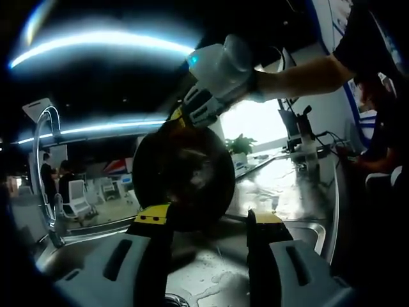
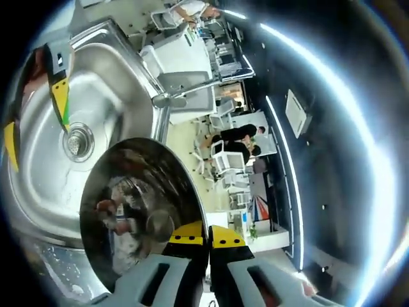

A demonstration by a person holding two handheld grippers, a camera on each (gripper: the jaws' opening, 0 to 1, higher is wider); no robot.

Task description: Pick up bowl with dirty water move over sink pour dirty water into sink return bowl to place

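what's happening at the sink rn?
A person is working with two handheld grippers. The right gripper is shut on the rim of the metal bowl, holding it tipped steeply over the sink, above the drain. The left gripper is open, hovering below the bowl without touching it. The basin floor is wet. The faucet stands at the sink's edge.

Bowl [image 2: 137,204]: polished metal, mirror-gloss inside, reflecting room; outer face dark, smooth, glossy in left gripper view [image 1: 184,176].
Sink [image 2: 38,160]: stainless steel, brushed satin sheen, wet in patches; drain strainer [image 2: 78,142] perforated metal.
Tap [image 1: 46,166]: chrome, high gloss, smooth.
Bench [image 1: 287,192]: stainless metal, glossy, water-streaked.
Left gripper [image 1: 211,224]: matt grey plastic body, black fingers, yellow tips with dull finish.
Right gripper [image 2: 208,238]: same grey plastic, matt; yellow-and-black tips; pale smooth casing in left gripper view [image 1: 220,70].
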